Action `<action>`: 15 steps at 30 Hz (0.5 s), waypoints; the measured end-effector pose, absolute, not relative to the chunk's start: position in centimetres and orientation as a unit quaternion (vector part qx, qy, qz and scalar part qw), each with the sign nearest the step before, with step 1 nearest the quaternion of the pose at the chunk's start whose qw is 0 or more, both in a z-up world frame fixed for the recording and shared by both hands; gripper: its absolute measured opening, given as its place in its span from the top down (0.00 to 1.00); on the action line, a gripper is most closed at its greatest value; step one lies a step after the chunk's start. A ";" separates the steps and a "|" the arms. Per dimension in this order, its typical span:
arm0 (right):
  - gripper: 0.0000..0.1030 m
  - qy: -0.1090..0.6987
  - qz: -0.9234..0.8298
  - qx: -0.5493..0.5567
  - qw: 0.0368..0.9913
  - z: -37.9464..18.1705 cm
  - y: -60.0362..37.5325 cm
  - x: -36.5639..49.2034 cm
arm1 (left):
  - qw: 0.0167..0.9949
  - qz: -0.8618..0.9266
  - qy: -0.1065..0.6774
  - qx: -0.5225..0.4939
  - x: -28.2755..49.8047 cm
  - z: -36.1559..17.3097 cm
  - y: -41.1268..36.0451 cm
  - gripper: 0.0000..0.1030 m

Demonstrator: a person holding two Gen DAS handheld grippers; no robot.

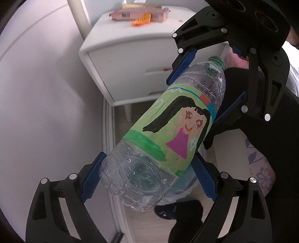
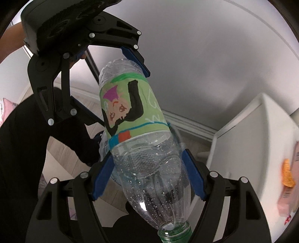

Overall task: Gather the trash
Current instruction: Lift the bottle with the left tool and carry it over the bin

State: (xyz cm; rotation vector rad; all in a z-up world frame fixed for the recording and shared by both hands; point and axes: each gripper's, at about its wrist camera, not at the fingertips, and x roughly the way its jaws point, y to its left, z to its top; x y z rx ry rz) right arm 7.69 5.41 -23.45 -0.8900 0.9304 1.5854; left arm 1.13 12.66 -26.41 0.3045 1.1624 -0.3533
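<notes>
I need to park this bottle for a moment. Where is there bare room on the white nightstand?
The nightstand top is bare along its near edge and right side. The back is crowded with pink packets and an orange wrapper. The bottle is gripped by the left gripper and right gripper.

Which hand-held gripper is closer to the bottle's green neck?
Right. The right hand-held gripper clamps the bottle on its clear shoulder just below the green neck; the left hand-held gripper grips the base end.
</notes>
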 end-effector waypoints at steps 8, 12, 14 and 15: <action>0.32 0.413 0.661 -0.392 0.489 -28.0 7.3 7.4 | 0.802 -0.162 0.562 0.120 1.1 -32.0 13.6 0.15; 0.32 0.417 0.661 -0.404 0.476 -30.7 8.4 6.4 | 0.798 -0.156 0.571 0.107 1.1 -35.2 14.4 0.15; 0.32 0.422 0.661 -0.413 0.463 -32.5 8.9 6.1 | 0.794 -0.154 0.579 0.102 1.1 -36.9 14.6 0.15; 0.32 0.424 0.662 -0.418 0.454 -33.4 9.0 5.8 | 0.792 -0.154 0.582 0.103 1.0 -37.7 14.6 0.15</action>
